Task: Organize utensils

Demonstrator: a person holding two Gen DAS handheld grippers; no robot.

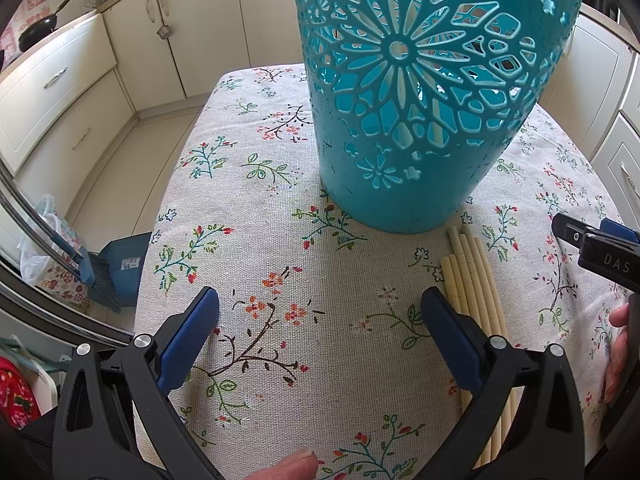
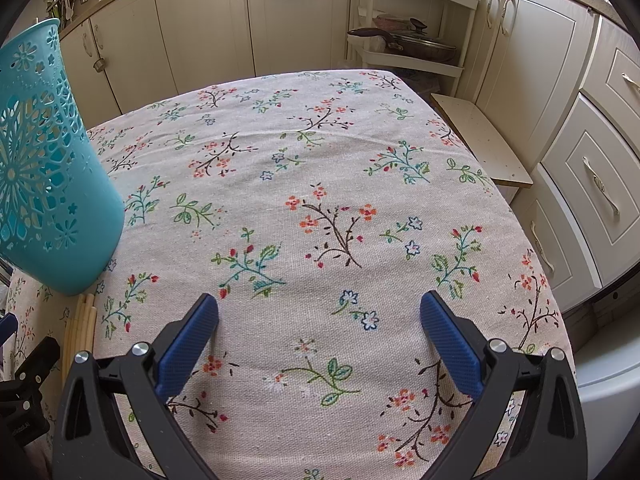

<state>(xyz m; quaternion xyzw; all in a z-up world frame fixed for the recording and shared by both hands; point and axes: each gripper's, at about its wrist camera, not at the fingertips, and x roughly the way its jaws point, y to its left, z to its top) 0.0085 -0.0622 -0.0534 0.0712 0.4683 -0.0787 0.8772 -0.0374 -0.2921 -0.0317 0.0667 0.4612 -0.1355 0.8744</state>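
Teal plastic, cut through with a flower pattern, makes the tall holder point(image 1: 432, 92) that stands upright on the table in front of my left gripper point(image 1: 320, 312); the table carries a linen-coloured cloth point(image 1: 248, 240) printed with small branches and flowers. My left gripper has its two blue fingers point(image 1: 192, 332) wide apart and holds nothing; between them I see only the cloth. Just beside its right finger lies a bundle of pale chopsticks point(image 1: 476, 280), flat on the cloth, side by side; their far tips come very near to the foot of the holder, but I cannot tell if they touch it. Through the holes of the holder I see a pale stick inside.

My right gripper point(image 2: 320, 316) is also spread open and empty, above the bare cloth, to the right of the holder point(image 2: 52, 168); the chopsticks point(image 2: 80, 328) show at the left edge of its view, below the holder. A fingertip point(image 1: 296, 466) shows at the bottom of the left view. Cream cupboards point(image 2: 208, 28) stand behind the table.
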